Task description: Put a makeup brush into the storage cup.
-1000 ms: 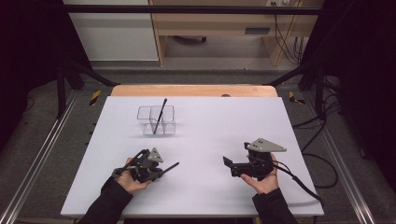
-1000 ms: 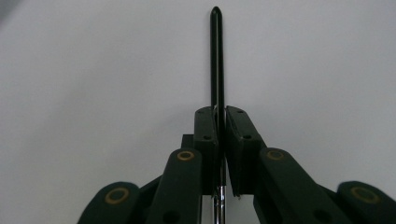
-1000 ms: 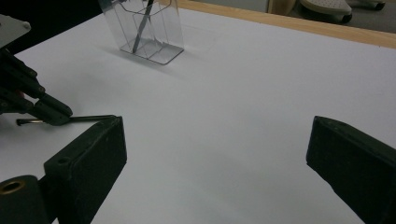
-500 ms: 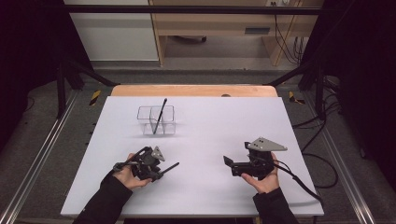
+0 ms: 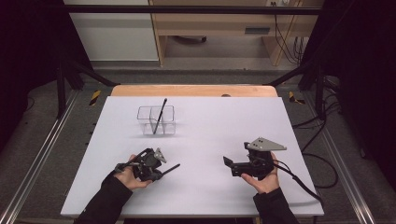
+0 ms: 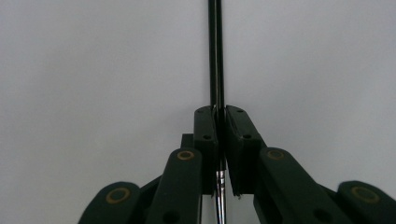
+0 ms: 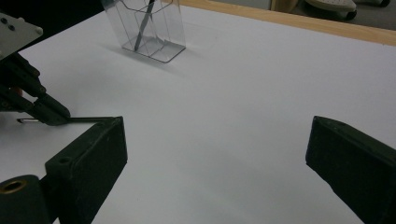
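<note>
My left gripper [image 5: 161, 172] rests low over the near left of the white table, held in a hand. Its jaws have just been closing and are shut on a thin black pen [image 5: 172, 168], which pokes out to the right. In the left gripper view the pads [image 6: 207, 128] clamp the pen [image 6: 215, 56] between them. My right gripper [image 5: 231, 166] sits at the near right, open, with nothing between its jaws [image 7: 217, 128]. The right gripper view also shows the left gripper [image 7: 42, 109] holding the pen [image 7: 88, 120].
A clear divided holder [image 5: 168, 122] stands at the back left of the table [image 5: 243, 121] with another black pen [image 5: 160, 114] leaning in it; the holder [image 7: 168, 32] is also in the right gripper view. A wooden strip [image 5: 196, 90] edges the table's far side.
</note>
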The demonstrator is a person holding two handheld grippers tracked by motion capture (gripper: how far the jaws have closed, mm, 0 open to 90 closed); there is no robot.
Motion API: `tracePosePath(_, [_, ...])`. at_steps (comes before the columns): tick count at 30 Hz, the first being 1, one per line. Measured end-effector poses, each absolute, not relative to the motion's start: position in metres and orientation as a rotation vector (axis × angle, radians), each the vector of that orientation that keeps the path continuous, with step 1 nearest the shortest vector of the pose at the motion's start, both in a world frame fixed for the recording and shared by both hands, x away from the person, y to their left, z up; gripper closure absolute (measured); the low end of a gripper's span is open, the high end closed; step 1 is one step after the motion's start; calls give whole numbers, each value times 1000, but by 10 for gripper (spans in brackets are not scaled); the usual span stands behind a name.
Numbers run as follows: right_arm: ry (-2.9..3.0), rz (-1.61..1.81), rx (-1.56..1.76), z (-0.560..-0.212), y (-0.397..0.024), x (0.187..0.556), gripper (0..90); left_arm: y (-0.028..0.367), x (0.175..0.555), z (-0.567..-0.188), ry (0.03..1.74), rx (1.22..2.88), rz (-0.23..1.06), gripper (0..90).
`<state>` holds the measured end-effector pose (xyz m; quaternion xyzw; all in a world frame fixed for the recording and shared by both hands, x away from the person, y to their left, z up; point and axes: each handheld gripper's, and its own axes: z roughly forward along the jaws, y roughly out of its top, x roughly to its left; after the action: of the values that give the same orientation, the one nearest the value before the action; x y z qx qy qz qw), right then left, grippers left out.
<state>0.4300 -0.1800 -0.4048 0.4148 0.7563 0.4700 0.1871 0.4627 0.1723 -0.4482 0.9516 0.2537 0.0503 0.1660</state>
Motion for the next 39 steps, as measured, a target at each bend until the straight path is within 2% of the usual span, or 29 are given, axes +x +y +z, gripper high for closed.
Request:
tracePosePath(16, [2148, 1306, 1161, -407, -179, 431, 58, 172, 461, -446, 690, 2703, 153, 834])
tracePosePath(27, [2156, 1299, 1150, -406, -178, 432, 59, 174, 449, -418, 601, 2584, 189, 835])
tracePosePath(39, [2196, 1271, 1070, -397, -166, 430, 57, 165, 447, -403, 490, 2554, 188, 834])
